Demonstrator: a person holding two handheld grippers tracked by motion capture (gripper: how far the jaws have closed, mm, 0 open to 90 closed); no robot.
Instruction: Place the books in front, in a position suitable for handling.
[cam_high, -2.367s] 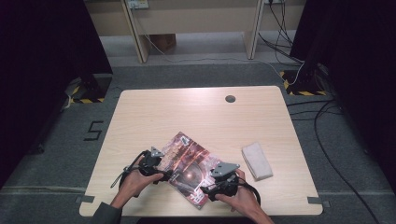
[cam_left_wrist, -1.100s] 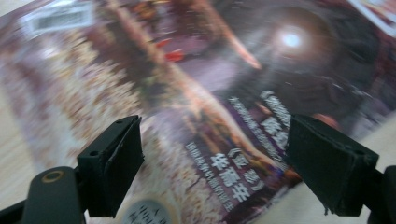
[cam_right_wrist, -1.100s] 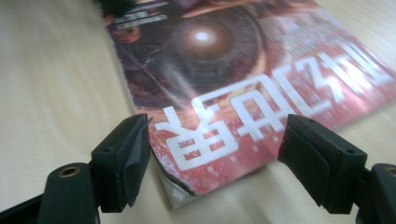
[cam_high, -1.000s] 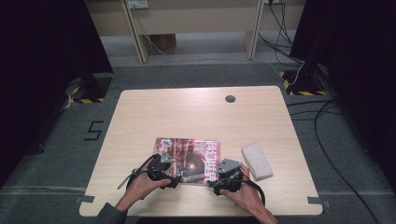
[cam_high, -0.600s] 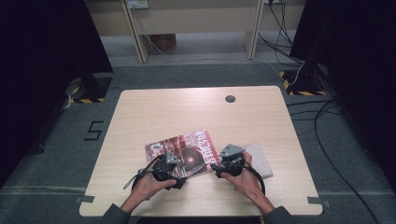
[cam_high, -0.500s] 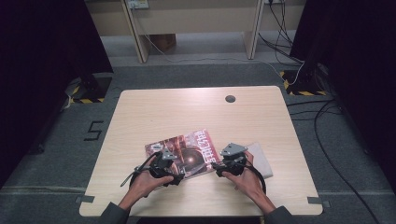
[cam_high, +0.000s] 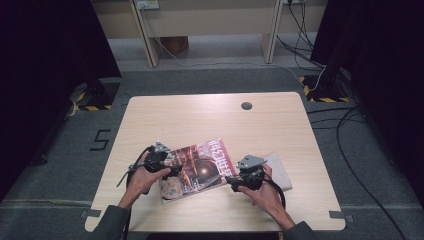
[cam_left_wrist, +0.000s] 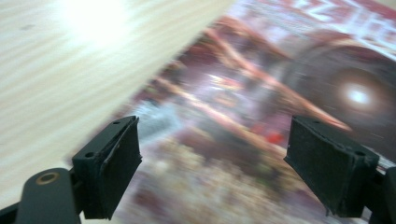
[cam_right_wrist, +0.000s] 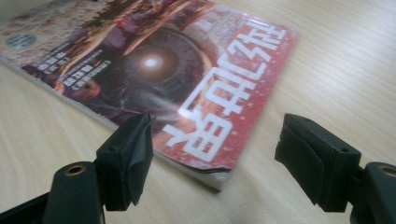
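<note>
The left hand-held gripper (cam_high: 172, 170) is held released over the left part of the magazine (cam_high: 197, 167), nothing pinched; its jaws have just been opening. The right hand-held gripper (cam_high: 231, 181) is spread wide just off the magazine's right corner. The magazine lies flat on the tabletop (cam_high: 210, 120), beside a pale cloth (cam_high: 280, 167).

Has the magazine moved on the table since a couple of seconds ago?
Yes. The magazine has turned and shifted slightly away from the table's near edge, closer to the white cloth.
</note>
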